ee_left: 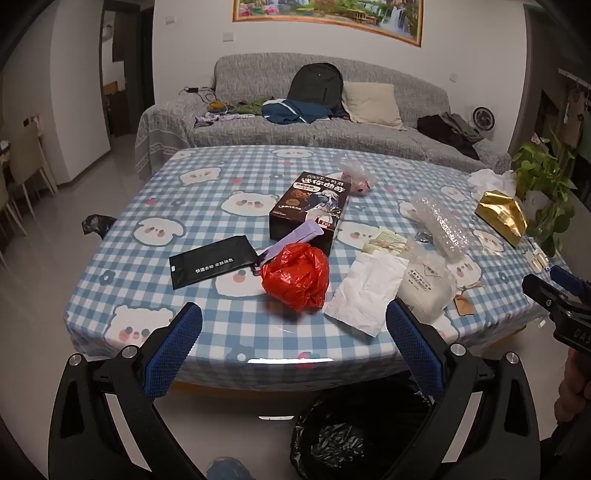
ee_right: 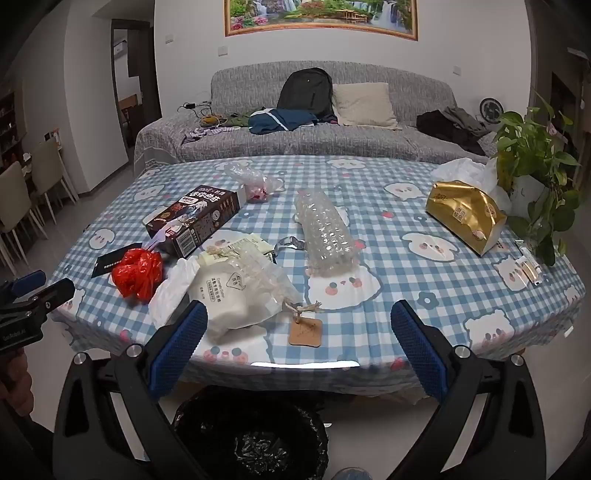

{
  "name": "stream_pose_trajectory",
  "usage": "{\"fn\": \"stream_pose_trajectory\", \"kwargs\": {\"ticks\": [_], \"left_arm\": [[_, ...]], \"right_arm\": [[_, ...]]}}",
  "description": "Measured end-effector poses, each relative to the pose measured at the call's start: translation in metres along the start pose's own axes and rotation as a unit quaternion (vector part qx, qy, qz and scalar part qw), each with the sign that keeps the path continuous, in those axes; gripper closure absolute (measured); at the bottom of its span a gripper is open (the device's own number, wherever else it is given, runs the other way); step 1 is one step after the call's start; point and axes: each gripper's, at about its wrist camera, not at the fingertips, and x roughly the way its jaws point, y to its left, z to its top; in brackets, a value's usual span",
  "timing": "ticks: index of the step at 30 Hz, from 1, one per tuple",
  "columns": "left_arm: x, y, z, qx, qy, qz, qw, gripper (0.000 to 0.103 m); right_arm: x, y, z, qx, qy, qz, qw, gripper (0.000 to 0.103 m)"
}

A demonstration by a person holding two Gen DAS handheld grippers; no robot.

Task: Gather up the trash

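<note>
bin (ee_left: pixel 354 435) btm cut off, black pouch (ee_right: pixel 118 260) partly hidden, painting (ee_left: pixel 328 18) cropped

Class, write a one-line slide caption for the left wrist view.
Open left tool hovers before a red plastic bag on the checked tablecloth, black-lined bin below.

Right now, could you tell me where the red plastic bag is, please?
The red plastic bag sits near the table's front edge, between the black pouch and the white paper packet.

Left gripper (ee_left: pixel 293 315) and right gripper (ee_right: pixel 299 314) are hovering side by side, both pointing forward, blue-padded fingers (ee_left: pixel 177 347) spread wide, gripping nothing
</note>
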Motion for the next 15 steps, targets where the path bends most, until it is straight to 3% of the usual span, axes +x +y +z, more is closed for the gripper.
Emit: {"fn": "stream_pose_trajectory", "kwargs": {"ticks": [7, 8, 15], "left_arm": [[-0.003, -0.006, -0.002, 0.002, 0.006, 0.008, 0.9999, 0.006], [0.002, -0.005, 0.000, -0.005, 0.019, 0.001, 0.9998, 0.006], [-0.002, -0.008, 0.021, 0.009, 0.013, 0.005, 0.9999, 0.006]], "right_arm": [[-0.004, -0.001, 0.005, -0.002, 0.002, -0.006, 1.000, 0.007], [-0.006, -0.001, 0.006, -0.005, 0.000, -0.008, 1.000, 0.007], [-0.006, -0.001, 0.023, -0.012, 0.007, -0.008, 1.000, 0.007]]}}
